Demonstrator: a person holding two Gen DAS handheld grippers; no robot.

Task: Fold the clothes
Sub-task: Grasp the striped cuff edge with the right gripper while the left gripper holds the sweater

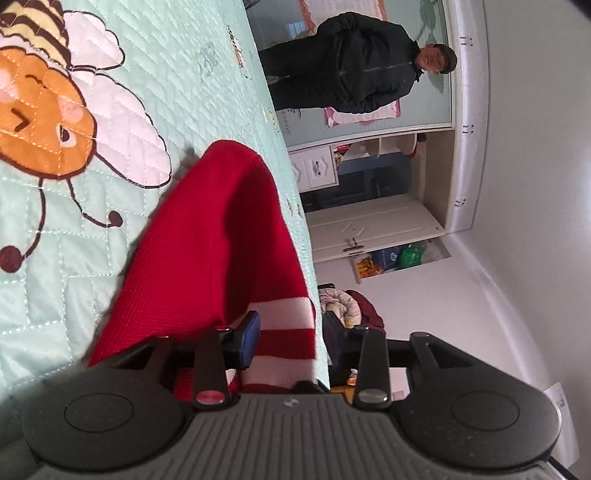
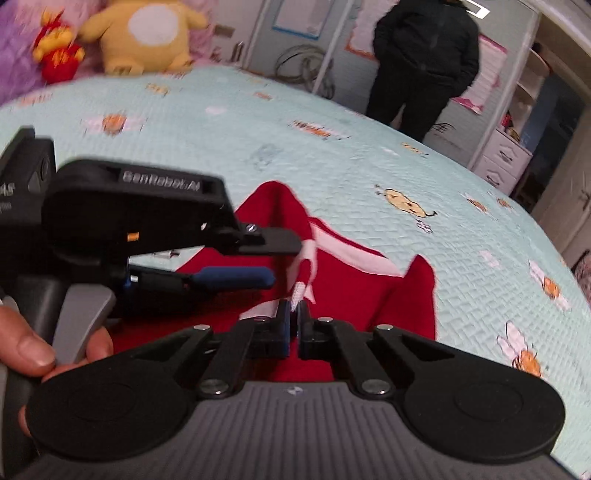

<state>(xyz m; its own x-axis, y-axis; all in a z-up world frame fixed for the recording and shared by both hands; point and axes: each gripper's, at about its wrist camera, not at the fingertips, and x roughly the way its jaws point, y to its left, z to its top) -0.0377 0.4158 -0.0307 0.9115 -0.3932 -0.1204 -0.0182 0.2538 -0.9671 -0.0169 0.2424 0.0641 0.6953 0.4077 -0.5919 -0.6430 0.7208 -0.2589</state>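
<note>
R gripper (image 2: 294,325) is pinching the striped white-and-red hem of the red garment (image 2: 332,273), jaws nearly closed on the fabric. L gripper (image 1: 290,334) is sitting wide open w/ the striped edge between its fingers, not clamped. Garment is lying on the mint bee-print quilt (image 2: 369,147). Bystander in black (image 2: 424,62) is standing beyond the bed.

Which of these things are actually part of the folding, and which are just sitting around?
Part of the job:
red garment
right tongs, shut on its striped edge
left tongs, open at that edge
bedspread underneath

Just around:
yellow plush toy
small red toy
bystander in black
white drawers
</note>
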